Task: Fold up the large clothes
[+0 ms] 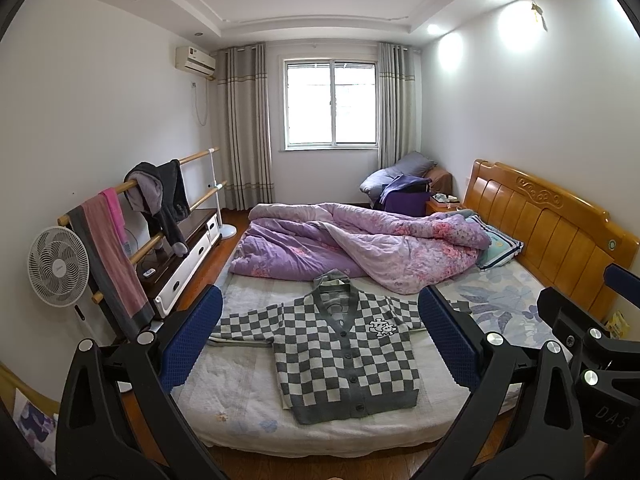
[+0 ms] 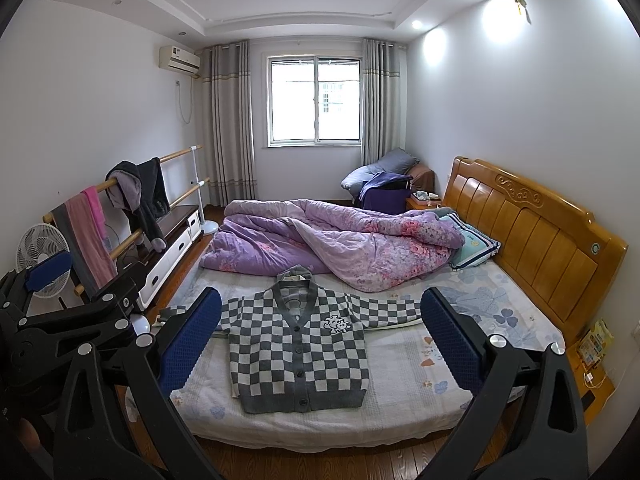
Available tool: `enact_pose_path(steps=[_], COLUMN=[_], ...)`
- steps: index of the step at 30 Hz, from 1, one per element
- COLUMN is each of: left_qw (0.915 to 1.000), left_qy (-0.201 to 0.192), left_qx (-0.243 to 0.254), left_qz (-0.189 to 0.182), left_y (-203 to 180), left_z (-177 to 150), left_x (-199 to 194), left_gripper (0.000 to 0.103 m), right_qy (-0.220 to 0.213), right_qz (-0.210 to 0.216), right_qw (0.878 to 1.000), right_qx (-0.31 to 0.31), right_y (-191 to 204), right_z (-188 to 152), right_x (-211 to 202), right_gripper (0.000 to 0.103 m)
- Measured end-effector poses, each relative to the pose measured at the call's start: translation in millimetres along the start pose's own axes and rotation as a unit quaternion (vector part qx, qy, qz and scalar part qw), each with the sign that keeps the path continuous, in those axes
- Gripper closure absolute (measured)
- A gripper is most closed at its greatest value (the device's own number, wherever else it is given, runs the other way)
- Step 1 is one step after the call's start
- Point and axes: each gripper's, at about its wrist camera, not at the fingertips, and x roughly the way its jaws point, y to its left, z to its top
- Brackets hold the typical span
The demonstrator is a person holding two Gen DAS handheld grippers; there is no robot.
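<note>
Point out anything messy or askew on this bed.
The purple quilt lies bunched in a heap across the bed's far half. The checkered cardigan lies flat, buttoned, sleeves spread; nothing odd there.

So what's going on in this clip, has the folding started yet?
Not yet. A person holds a two-finger gripper in each hand above the near edge of the bed. A grey-and-white checkered cardigan lies flat on the mattress, buttoned, with both sleeves spread out to the sides. The left gripper and the right gripper are both open, with their blue fingers spread wide, and neither touches the cardigan. A purple quilt lies bunched up behind it.
</note>
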Motion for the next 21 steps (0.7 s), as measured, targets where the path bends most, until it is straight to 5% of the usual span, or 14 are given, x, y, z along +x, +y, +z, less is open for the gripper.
enact_pose_path(steps=[21], left_qw=[1.0000], left_qy=[0.004], left_qx=[-0.001], left_qz=[0.001], left_y=[7.6], left_z=[-4.9], left_x=[5.8], left_gripper=[0.005], right_qy=[0.007], right_qz=[-0.003], right_qw=[1.000], right_qx=[-0.001], right_y=[2.7], right_z=[-4.0], right_x=[12.5], right_gripper=[0.007])
